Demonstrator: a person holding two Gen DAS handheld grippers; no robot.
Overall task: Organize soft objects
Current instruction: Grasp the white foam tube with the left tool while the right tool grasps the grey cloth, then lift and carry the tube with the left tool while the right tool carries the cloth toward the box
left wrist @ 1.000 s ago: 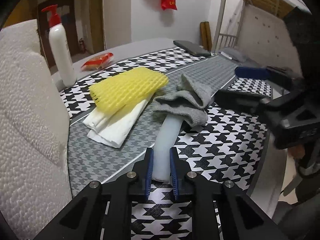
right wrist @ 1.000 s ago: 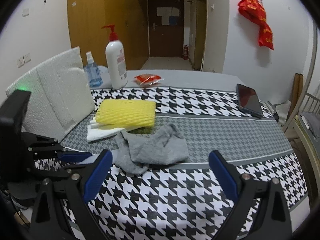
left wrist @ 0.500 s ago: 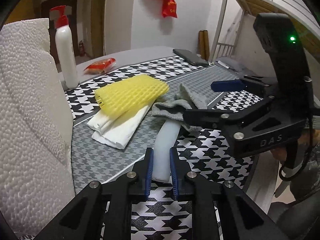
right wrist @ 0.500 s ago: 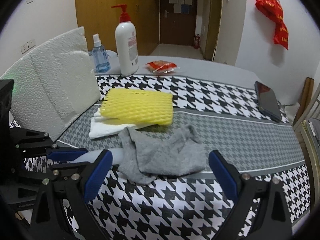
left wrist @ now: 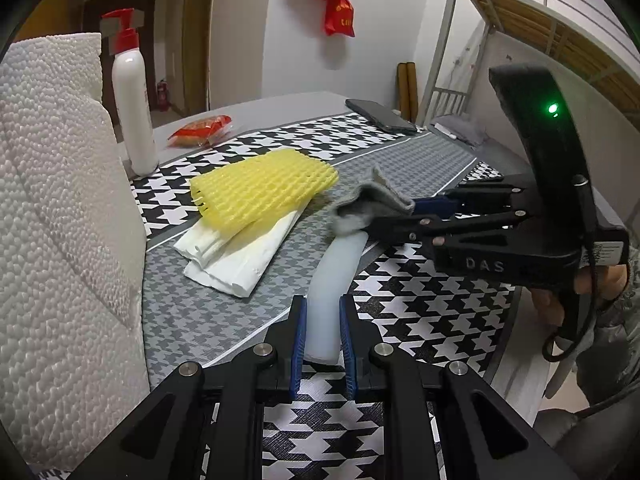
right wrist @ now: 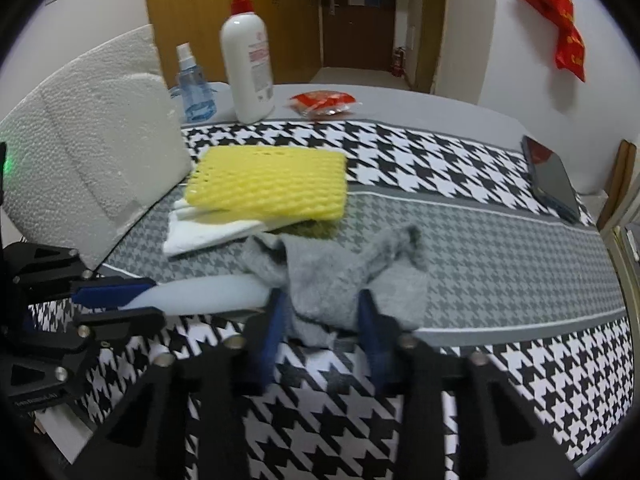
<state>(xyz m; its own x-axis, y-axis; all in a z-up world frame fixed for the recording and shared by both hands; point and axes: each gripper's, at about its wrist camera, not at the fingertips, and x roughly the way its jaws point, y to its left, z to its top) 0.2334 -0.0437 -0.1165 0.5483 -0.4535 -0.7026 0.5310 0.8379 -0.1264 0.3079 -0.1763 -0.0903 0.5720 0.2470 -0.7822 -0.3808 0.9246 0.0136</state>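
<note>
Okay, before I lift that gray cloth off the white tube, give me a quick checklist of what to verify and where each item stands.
1. left gripper clamped on white tube: ok.
2. right gripper straddling gray cloth: ok.
3. Right jaws fully shut on the cloth: cannot tell, picture blurred.
4. Cloth off the tube: not ok, it drapes over the far end.
5. Cloth apart from yellow foam net: cannot tell, edges look close.
6. phone away from both grippers: ok.
</note>
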